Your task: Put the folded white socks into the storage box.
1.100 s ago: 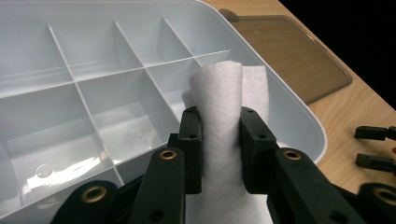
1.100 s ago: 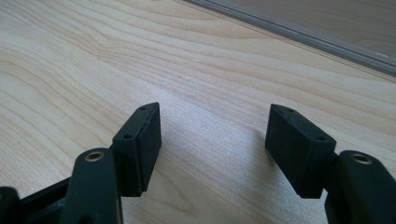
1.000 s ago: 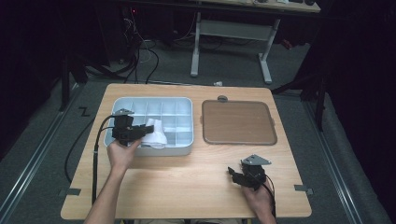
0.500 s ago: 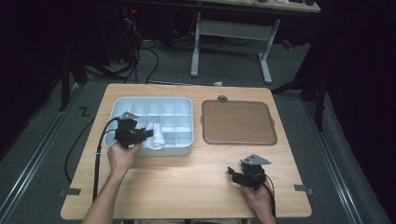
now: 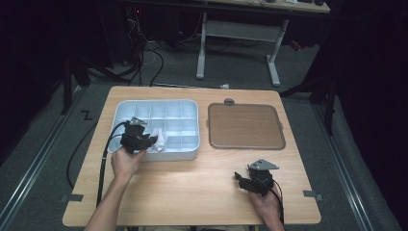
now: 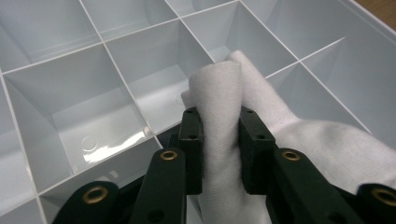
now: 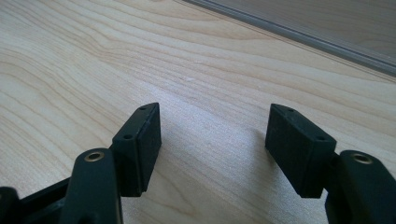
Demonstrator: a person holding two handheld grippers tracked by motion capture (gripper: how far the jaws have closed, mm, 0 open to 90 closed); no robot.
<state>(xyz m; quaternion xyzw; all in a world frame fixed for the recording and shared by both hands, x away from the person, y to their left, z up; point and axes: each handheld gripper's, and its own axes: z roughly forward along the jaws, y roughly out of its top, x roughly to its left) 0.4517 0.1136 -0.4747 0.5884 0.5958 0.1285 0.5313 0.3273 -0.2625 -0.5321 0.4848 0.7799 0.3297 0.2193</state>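
Now the left tool (image 5: 153,140), still clenching the white cloth (image 5: 159,139), sits lower in the divided tray (image 5: 190,153).

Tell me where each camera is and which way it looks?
High view: above the person's side, looking forward and down at the table; forearms, left gripper, right gripper.
Left gripper view: on the left gripper, looking along jaws shut on the white cloth over the divided tray.
Right gripper view: on the right gripper, jaws open over bare table.
Shared: cloth and tray, high and left views.
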